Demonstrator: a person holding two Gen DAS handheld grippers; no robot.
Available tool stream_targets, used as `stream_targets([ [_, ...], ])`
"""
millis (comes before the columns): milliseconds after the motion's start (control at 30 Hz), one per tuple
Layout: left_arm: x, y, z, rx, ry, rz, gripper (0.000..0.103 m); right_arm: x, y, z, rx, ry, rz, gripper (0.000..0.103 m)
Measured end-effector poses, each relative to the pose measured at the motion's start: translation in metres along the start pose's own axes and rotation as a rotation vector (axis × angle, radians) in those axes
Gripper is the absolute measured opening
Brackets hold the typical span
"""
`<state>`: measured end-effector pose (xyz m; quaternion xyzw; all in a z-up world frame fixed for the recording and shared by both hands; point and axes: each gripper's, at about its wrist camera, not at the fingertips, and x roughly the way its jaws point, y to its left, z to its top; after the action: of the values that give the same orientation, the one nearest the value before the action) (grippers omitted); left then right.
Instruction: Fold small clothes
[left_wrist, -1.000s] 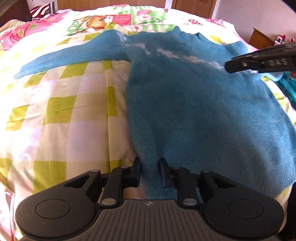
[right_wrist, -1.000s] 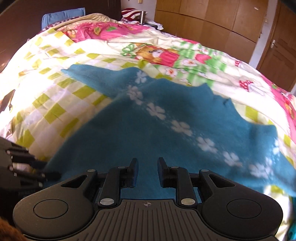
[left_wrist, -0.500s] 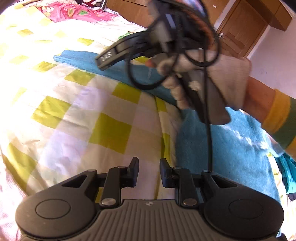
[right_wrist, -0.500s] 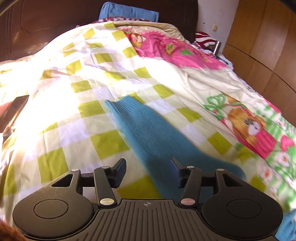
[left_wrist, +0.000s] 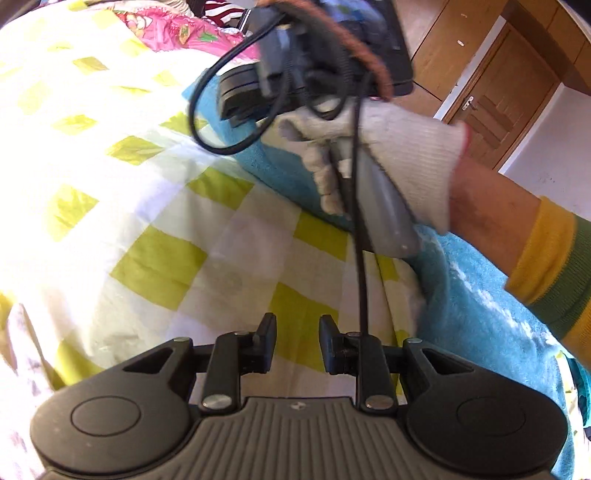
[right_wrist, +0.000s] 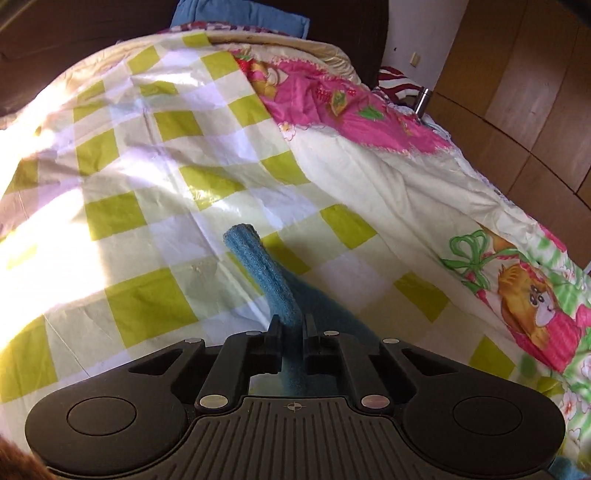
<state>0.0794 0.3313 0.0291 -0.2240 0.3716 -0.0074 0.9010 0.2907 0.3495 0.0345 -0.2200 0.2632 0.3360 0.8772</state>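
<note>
Blue sweater (left_wrist: 491, 325), flat on checked quilt (left_wrist: 155, 258); unfolded. Right gripper (right_wrist: 293, 332): clamped on sleeve (right_wrist: 262, 266). Left gripper (left_wrist: 297, 341): apart, empty, beside sweater.

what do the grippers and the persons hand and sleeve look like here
Both grippers are black: the left gripper and the right gripper each have two round side discs, silver rivets and a grey ribbed centre plate. The right hand wears a white knit glove; its sleeve is striped yellow and green. Black cables hang from the device.
</note>
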Motion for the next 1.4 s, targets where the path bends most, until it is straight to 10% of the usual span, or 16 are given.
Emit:
stream_targets([
  [167,0.001,-0.043,0.004,0.071,-0.022,-0.088,0.045,-0.104,-0.104,-0.018,0.267,-0.124,0.018,0.006],
  [433,0.044,-0.159,0.034,0.296,-0.057,-0.188,0.048,-0.256,-0.282,-0.136,0.675,-0.252,-0.16,0.007],
  [667,0.137,-0.249,0.021,0.476,0.064,-0.179,0.051,-0.23,-0.347,-0.293,0.925,-0.044,-0.264,0.007],
  [833,0.167,-0.268,-0.008,0.591,0.169,-0.124,0.051,-0.203,-0.358,-0.357,1.1,0.002,-0.168,0.017],
  [933,0.163,-0.27,-0.011,0.622,0.163,-0.116,0.051,-0.211,-0.358,-0.369,1.15,-0.059,-0.129,0.031],
  [1000,0.16,-0.271,-0.01,0.616,0.16,-0.129,0.051,-0.22,-0.36,-0.372,1.198,-0.116,-0.087,0.059],
  [1067,0.161,-0.272,-0.004,0.601,0.149,-0.136,0.051,-0.228,-0.363,-0.374,1.238,-0.177,-0.074,0.061],
  [1133,0.161,-0.273,0.001,0.592,0.14,-0.135,0.051,-0.228,-0.367,-0.368,1.231,-0.175,-0.136,0.054],
  [1200,0.159,-0.275,0.008,0.577,0.142,-0.149,0.051,-0.215,-0.373,-0.356,1.231,-0.075,-0.171,0.016],
  [1300,0.144,-0.277,0.022,0.572,0.096,-0.168,0.051,-0.207,-0.38,-0.338,1.198,-0.055,-0.158,0.011],
  [1400,0.121,-0.275,0.04,0.548,0.009,-0.188,0.052,-0.235,-0.384,-0.302,1.138,-0.236,-0.111,0.011],
])
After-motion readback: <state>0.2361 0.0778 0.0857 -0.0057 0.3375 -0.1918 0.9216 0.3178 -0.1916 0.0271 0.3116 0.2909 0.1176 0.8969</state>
